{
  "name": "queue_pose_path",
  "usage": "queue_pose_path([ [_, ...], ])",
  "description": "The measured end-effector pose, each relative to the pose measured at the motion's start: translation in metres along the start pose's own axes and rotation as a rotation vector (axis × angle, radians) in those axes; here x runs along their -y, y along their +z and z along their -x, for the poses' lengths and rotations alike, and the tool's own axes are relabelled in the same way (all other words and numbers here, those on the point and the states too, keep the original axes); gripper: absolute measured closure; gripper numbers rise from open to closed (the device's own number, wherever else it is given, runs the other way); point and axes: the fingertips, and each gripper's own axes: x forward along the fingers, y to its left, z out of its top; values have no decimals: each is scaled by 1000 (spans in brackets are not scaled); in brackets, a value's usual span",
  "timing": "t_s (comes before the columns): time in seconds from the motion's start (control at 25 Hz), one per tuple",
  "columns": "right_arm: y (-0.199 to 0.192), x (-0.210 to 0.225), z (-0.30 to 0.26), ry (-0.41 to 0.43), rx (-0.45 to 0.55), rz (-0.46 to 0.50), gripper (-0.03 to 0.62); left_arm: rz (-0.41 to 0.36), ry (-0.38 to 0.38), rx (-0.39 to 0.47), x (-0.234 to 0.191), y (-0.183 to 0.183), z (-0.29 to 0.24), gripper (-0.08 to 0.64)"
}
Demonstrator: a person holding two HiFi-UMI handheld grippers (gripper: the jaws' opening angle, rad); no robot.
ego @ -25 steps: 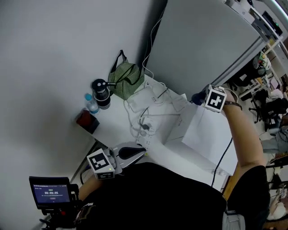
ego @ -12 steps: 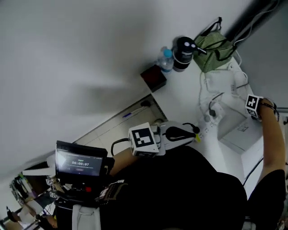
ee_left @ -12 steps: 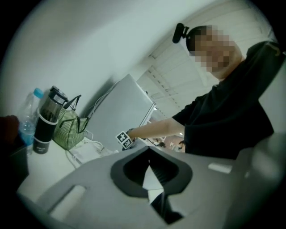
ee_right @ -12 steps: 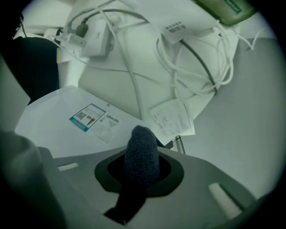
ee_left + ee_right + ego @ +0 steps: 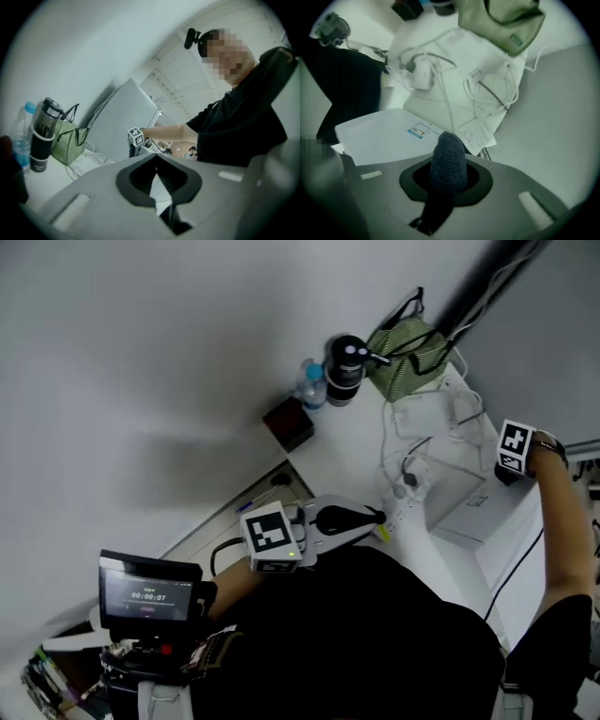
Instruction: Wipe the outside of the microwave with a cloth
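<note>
One dark blue cloth is clamped in the right gripper, over the top of the single white microwave at the table's right. That arm reaches far out. The left gripper hangs near the body, jaws together and empty. At the far end stand one green striped bag, one black tumbler, one water bottle and one dark red box.
</note>
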Motion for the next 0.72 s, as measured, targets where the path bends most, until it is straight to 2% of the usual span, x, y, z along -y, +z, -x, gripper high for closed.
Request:
queue_pose_path([
  [0.08,-8,-20,53,-17,82,42,536,22,-1,-14,9,13,-6,557],
  [0.16,-34,-39,94,-22,72,76,536,36,-24,-6,17,27,-20,557],
  [0.24,-57,-54,100,6,32,89,535,41,-57,-9,23,33,-36,557],
  [0.32,-61,-61,82,33,3,91,535,53,-79,-24,25,30,-43,557],
  [0.44,-41,-57,55,42,-46,98,535,64,-77,-31,24,22,-35,557],
  [0.56,-7,-57,11,99,-119,133,535,80,-21,-21,14,10,-14,557],
  [0.72,41,-56,-64,149,-162,151,535,113,75,-25,0,-5,14,557],
])
